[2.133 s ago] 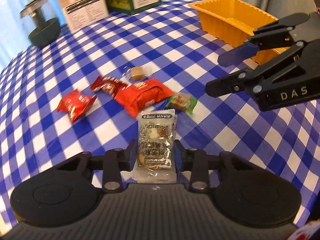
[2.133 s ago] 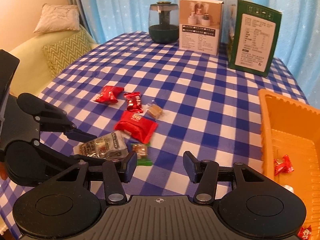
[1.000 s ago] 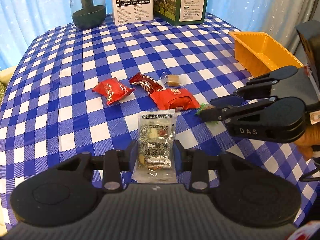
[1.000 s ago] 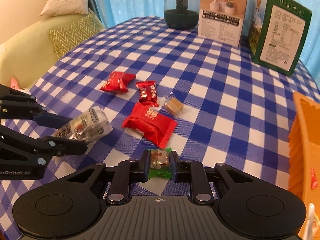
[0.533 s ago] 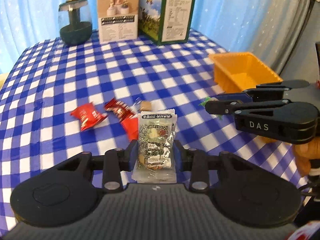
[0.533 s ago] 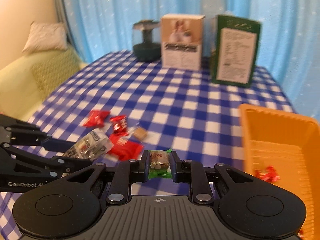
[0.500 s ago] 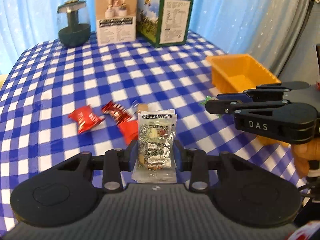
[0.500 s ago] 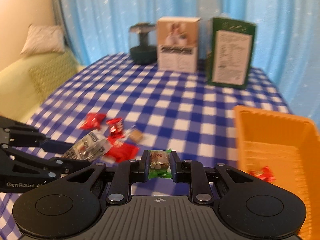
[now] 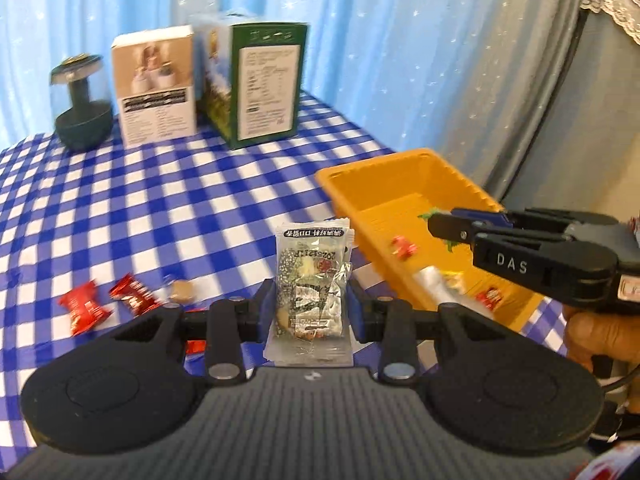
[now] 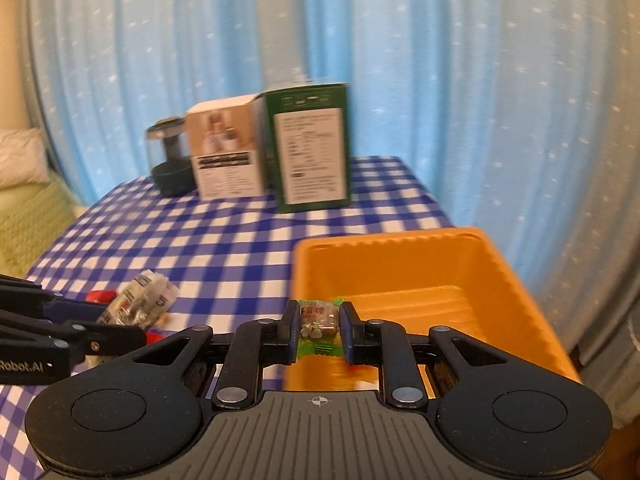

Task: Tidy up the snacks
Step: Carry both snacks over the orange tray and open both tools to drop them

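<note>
My left gripper (image 9: 311,300) is shut on a clear silvery snack packet (image 9: 314,256), held upright above the checked table, just left of the orange tray (image 9: 400,168). From the right wrist view that packet (image 10: 140,300) shows at the left in the left gripper (image 10: 136,334). My right gripper (image 10: 319,322) is shut on a small green-wrapped candy (image 10: 318,326) over the near left part of the tray (image 10: 400,240). The left view shows the right gripper (image 9: 444,226) above the tray's inside. Two red candies (image 9: 82,307) (image 9: 134,298) and a brown candy (image 9: 182,290) lie on the cloth.
The tray holds a red candy (image 9: 404,246) and other wrapped snacks (image 9: 432,284). A white box (image 9: 154,84), a green box (image 9: 260,80) and a dark jar (image 9: 82,112) stand at the table's far edge before blue curtains. A hand (image 9: 592,332) holds the right gripper.
Both grippers have risen and swung right toward the orange tray, each still holding its snack. The right gripper now hangs over the tray; the loose candies have fallen back to the left.
</note>
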